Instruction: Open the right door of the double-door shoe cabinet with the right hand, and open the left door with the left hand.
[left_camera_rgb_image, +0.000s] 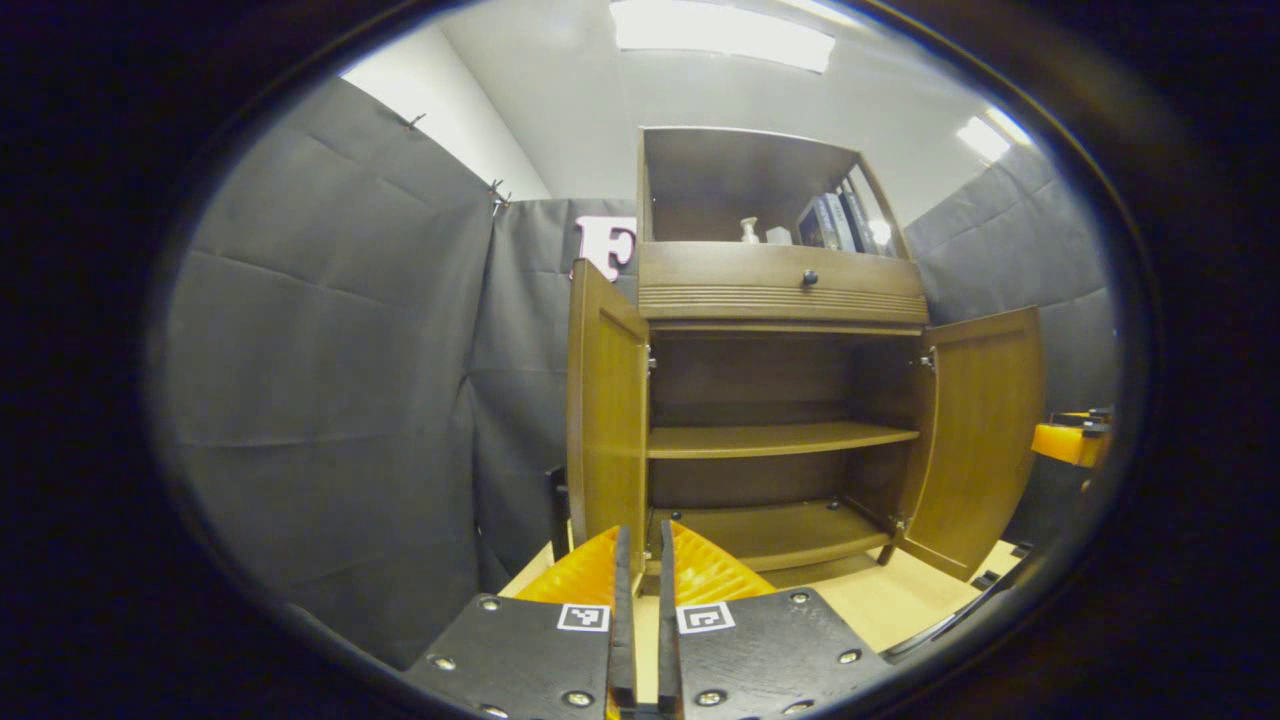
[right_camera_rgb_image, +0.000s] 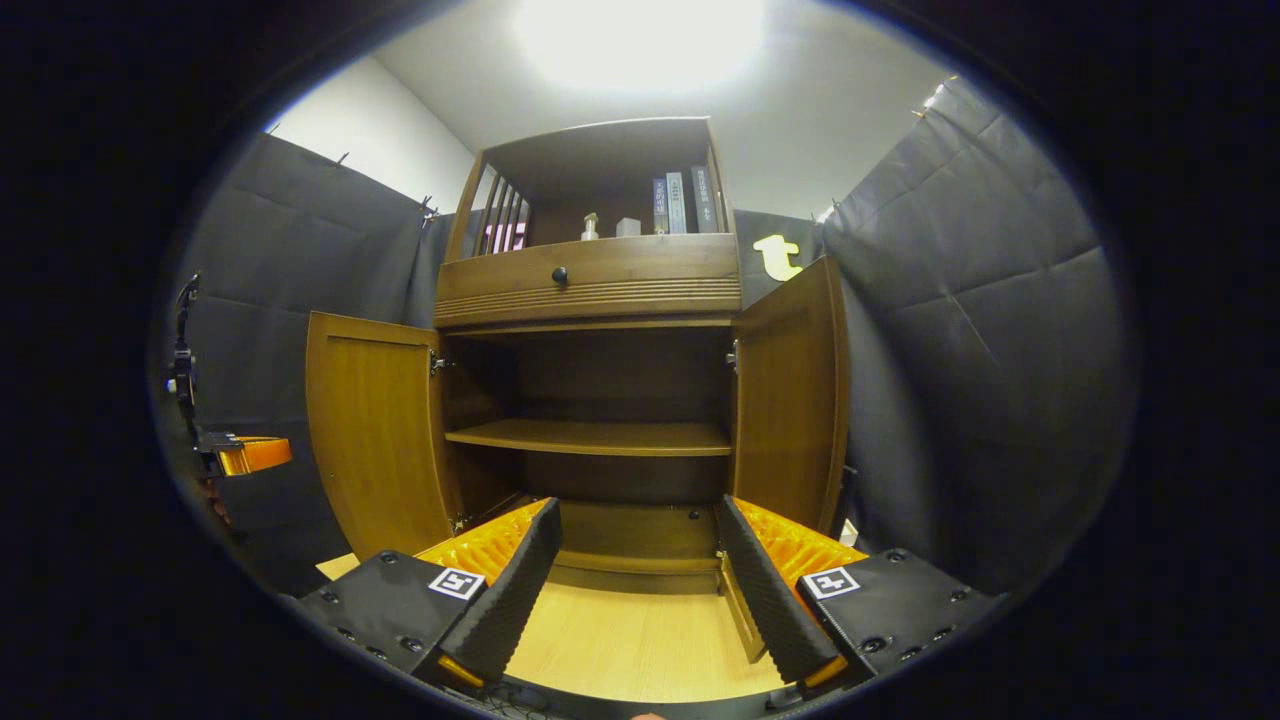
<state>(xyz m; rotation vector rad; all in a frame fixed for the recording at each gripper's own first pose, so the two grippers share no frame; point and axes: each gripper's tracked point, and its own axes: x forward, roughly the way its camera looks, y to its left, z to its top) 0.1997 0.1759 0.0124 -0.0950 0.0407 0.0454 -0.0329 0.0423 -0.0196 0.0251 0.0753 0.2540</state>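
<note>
The shoe cabinet (right_camera_rgb_image: 600, 400) stands on the counter (right_camera_rgb_image: 630, 640) with both doors wide open: left door (right_camera_rgb_image: 375, 435), right door (right_camera_rgb_image: 795, 395). Book spines on top are too small to read. The left gripper (left_camera_rgb_image: 640, 560) has its fingers nearly pressed together, holding nothing; the right gripper (right_camera_rgb_image: 638, 560) has its fingers spread, free room between.

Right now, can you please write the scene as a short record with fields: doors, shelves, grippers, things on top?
left door: open
right door: open
shoe cabinet inside: middle shelf bare, bottom shelf bare
drawer: closed, round knob
upper compartment: books, a small bottle
left gripper: fingers nearly together, holding nothing
right gripper: fingers wide apart, holding nothing
task state: both doors appear open
</note>
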